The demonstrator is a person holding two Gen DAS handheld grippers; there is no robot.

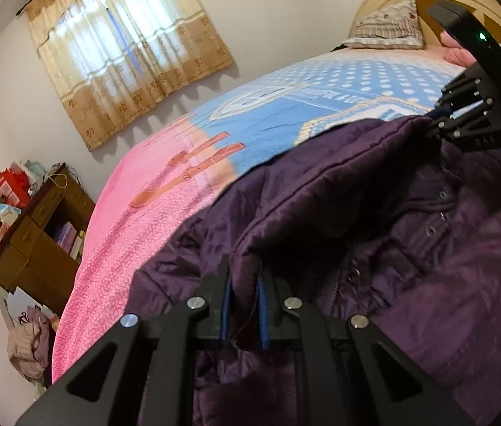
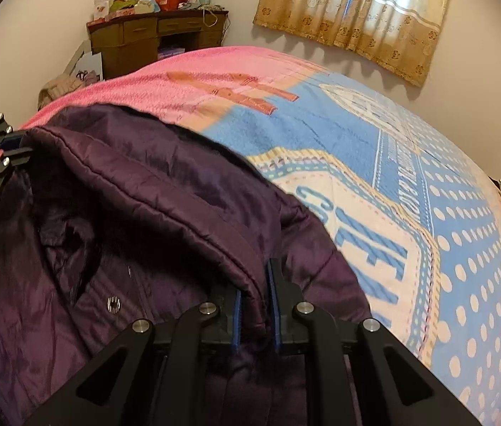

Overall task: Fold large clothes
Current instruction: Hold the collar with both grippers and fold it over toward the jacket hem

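A dark purple quilted jacket (image 1: 374, 213) with snap buttons lies on the bed, its collar edge lifted. My left gripper (image 1: 245, 305) is shut on one end of the collar edge. My right gripper (image 2: 255, 301) is shut on the other end of that edge of the jacket (image 2: 126, 213). The right gripper also shows in the left wrist view (image 1: 435, 124) at the upper right, pinching the fabric. The left gripper also shows in the right wrist view (image 2: 16, 145) at the far left. The folded edge stretches between them.
The bed carries a pink and blue blanket (image 1: 186, 177) (image 2: 410, 177). A pillow (image 1: 389, 26) leans on the headboard. A brown cluttered desk (image 2: 158, 35) (image 1: 37, 234) stands by the wall. A curtained window (image 1: 126, 46) is behind the bed.
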